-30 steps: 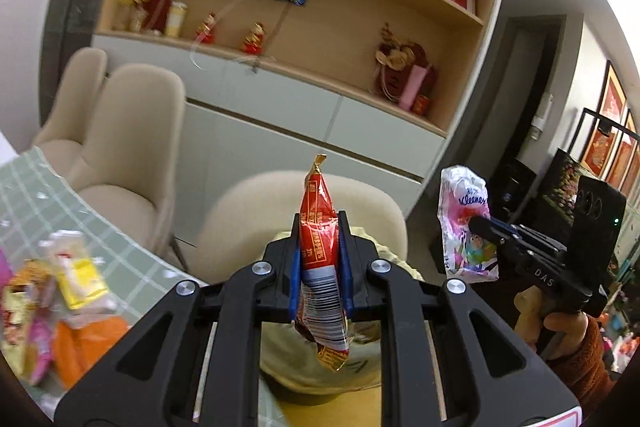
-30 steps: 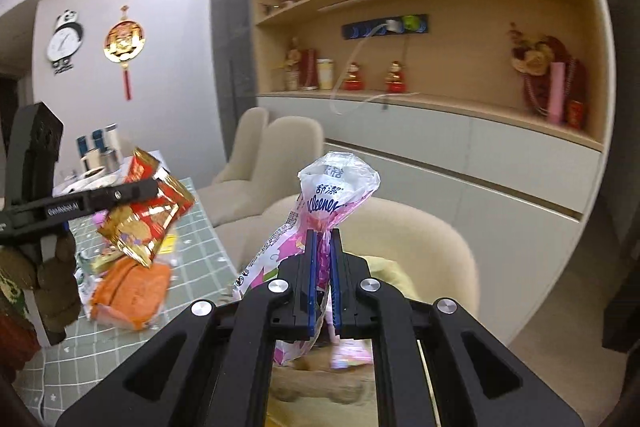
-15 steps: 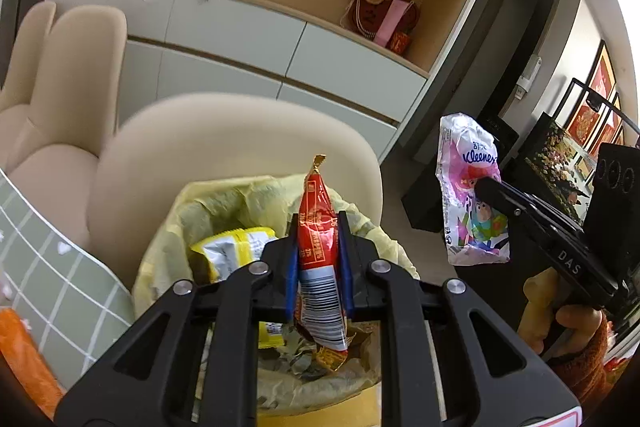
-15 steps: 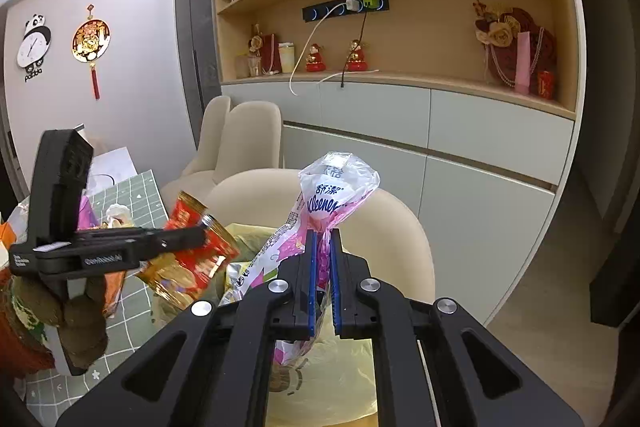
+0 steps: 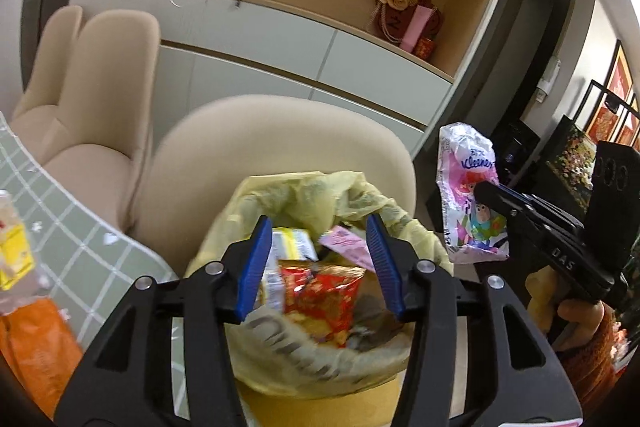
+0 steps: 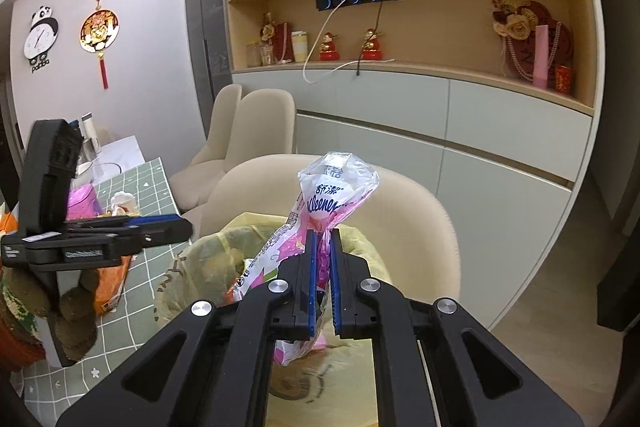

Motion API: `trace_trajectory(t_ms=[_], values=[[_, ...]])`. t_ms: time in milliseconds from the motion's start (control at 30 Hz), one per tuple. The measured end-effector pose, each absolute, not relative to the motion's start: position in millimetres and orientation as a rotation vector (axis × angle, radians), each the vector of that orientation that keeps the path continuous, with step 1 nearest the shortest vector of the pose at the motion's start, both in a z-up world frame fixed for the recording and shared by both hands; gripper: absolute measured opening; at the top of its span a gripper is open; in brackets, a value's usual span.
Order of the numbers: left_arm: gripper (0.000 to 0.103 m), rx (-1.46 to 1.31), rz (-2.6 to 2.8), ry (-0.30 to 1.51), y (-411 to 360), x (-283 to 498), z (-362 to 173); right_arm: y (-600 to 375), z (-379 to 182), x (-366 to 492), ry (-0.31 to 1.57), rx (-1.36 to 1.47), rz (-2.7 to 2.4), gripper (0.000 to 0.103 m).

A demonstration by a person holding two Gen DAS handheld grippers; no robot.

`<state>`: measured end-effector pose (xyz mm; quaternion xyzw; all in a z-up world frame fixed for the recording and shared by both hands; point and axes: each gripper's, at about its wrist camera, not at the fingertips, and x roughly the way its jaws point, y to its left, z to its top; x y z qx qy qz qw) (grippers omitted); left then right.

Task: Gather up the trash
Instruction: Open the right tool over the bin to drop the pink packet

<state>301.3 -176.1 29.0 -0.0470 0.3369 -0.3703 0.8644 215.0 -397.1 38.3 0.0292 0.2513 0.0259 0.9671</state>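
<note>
The left gripper [image 5: 318, 259] stands with its jaws spread wide and nothing between them, positioned directly above the bin [image 5: 320, 359], which is lined with a yellow bag [image 5: 304, 195]. A red snack wrapper [image 5: 324, 297] lies inside the bin on top of other rubbish, among it a yellow-and-white packet [image 5: 290, 241] and a pink packet [image 5: 348, 247]. The right gripper [image 6: 324, 255] is clamped on a pink and white tissue wrapper [image 6: 332, 195], with the wrapper's crumpled top rising above the fingers and its lower end hanging over the bin mouth [image 6: 224, 251]. In the left wrist view the same wrapper [image 5: 466, 195] is seen held to the right of the bin, just beside its rim. A beige chair [image 5: 280, 147] stands behind the bin. To the left is a table with a green checked cloth [image 5: 80, 227], carrying an orange packet [image 5: 36, 343] and a yellow packet [image 5: 12, 255] at its edge. Further litter sits on the same table in the right wrist view, partly hidden by the left gripper [image 6: 160, 225].
</note>
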Motion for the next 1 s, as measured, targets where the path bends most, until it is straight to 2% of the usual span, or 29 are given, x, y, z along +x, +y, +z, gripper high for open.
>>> trace_trajectory(t_ms=[267, 400, 567, 600, 700, 1000], values=[[0.047, -0.11, -0.718, 0.693, -131.1, 286.3, 37.0, -370.4, 21.3, 240.3, 0.579, 0.039, 0.084, 0.008], [0.053, -0.104, -0.709, 0.695, -113.1, 279.5, 37.2, -363.8, 8.3, 254.5, 0.629, 0.053, 0.075, 0.008], [0.053, -0.11, -0.695, 0.699, -93.5, 272.7, 34.7, -363.0, -4.7, 263.9, 0.665, 0.105, 0.058, 0.009], [0.053, -0.112, -0.692, 0.7, -90.2, 272.5, 34.1, -362.1, -7.0, 264.5, 0.675, 0.115, 0.054, 0.014], [0.054, -0.114, -0.677, 0.702, -78.9, 269.8, 32.0, -356.5, -7.5, 262.1, 0.675, 0.117, 0.068, 0.04], [0.055, -0.126, -0.634, 0.687, -34.4, 253.5, 28.7, -330.6, 12.8, 244.8, 0.621, 0.071, 0.071, 0.042]])
